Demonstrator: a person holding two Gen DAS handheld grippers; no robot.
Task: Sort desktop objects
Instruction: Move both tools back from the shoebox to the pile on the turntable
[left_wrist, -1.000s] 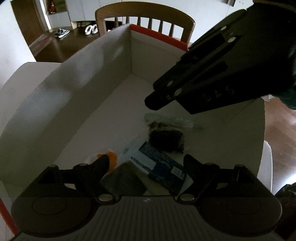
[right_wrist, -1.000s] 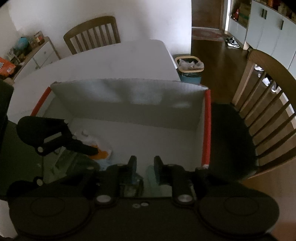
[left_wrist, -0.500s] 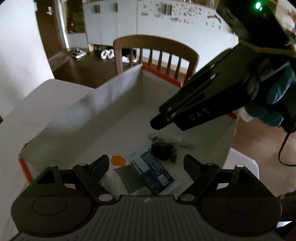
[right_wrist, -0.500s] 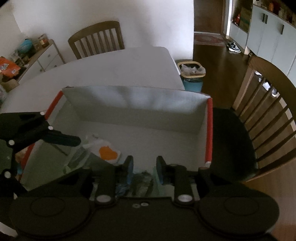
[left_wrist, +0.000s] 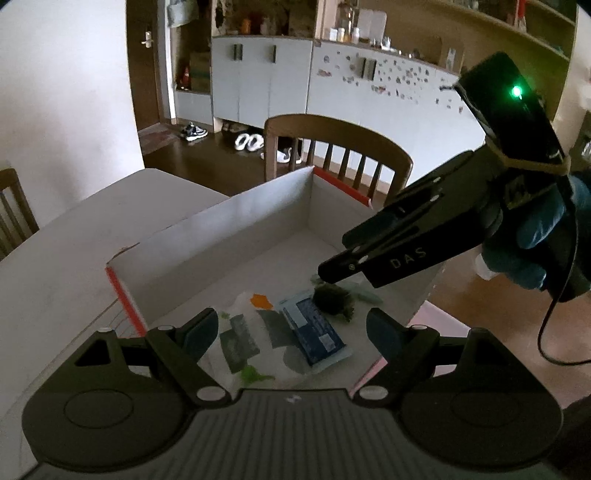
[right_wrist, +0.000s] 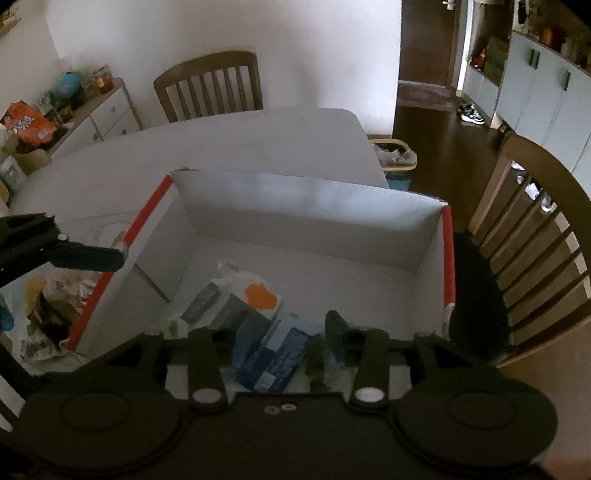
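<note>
A white cardboard box (left_wrist: 236, 229) with red edges stands on the table; it also shows in the right wrist view (right_wrist: 314, 206). Inside lie a blue packet (left_wrist: 316, 332), a dark fuzzy clump (left_wrist: 332, 295), a white wrapper with an orange patch (left_wrist: 260, 301) and dark sachets (left_wrist: 238, 343). The blue packet (right_wrist: 273, 354) and the orange-patch wrapper (right_wrist: 260, 295) also show from the right. My left gripper (left_wrist: 291, 325) is open and empty above the box's near end. My right gripper (right_wrist: 269, 332) is open and empty above the box; in the left wrist view (left_wrist: 332, 266) it hangs over the clump.
Wooden chairs (left_wrist: 340, 147) (right_wrist: 210, 85) stand around the white table (right_wrist: 258, 136). A pile of wrappers and packets (right_wrist: 48, 314) lies on the table left of the box. A waste bin (right_wrist: 395, 158) stands on the floor beyond the table.
Both grippers have risen and pulled back from the box. My right gripper's fingers have opened wide; the left stays open. The things in the box lie as before.
</note>
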